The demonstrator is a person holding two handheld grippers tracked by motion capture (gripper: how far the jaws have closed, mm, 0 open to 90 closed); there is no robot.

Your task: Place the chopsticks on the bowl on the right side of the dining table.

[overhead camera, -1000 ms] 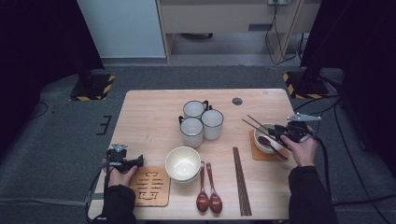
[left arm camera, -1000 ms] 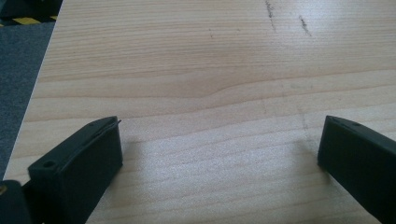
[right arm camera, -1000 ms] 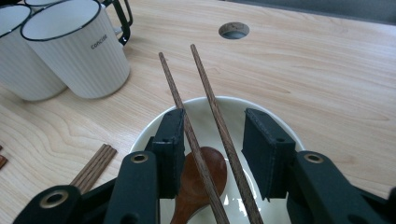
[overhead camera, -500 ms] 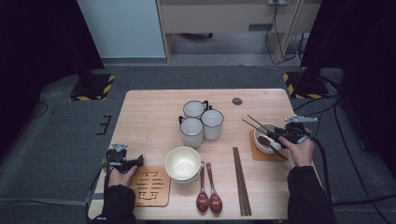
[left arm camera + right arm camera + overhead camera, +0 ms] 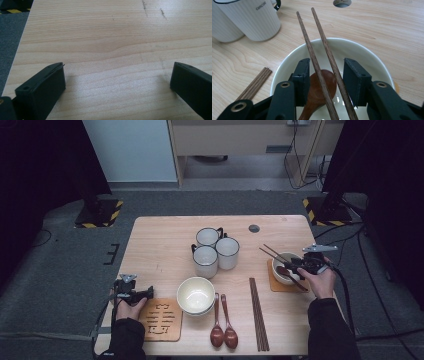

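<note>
A white bowl (image 5: 279,271) stands on an orange-brown coaster (image 5: 274,285) at the table's right side, with a brown wooden spoon (image 5: 322,86) lying in it. A pair of dark wooden chopsticks (image 5: 315,47) lies slanted across the bowl (image 5: 364,57) and pokes out past its far rim (image 5: 269,252). My right gripper (image 5: 296,266) hovers over the bowl, open about halfway (image 5: 325,77); both chopsticks run between its jaws with a gap on the right side. My left gripper (image 5: 146,293) rests low near the table's front left, open wide over bare wood (image 5: 117,80).
Three white mugs (image 5: 216,251) cluster at the table's middle. Toward the front lie stacked white bowls (image 5: 196,295), two brown spoons (image 5: 223,322), a bundle of chopsticks (image 5: 258,315) and a carved wooden coaster (image 5: 161,319). A round cable hole (image 5: 254,228) sits at the back.
</note>
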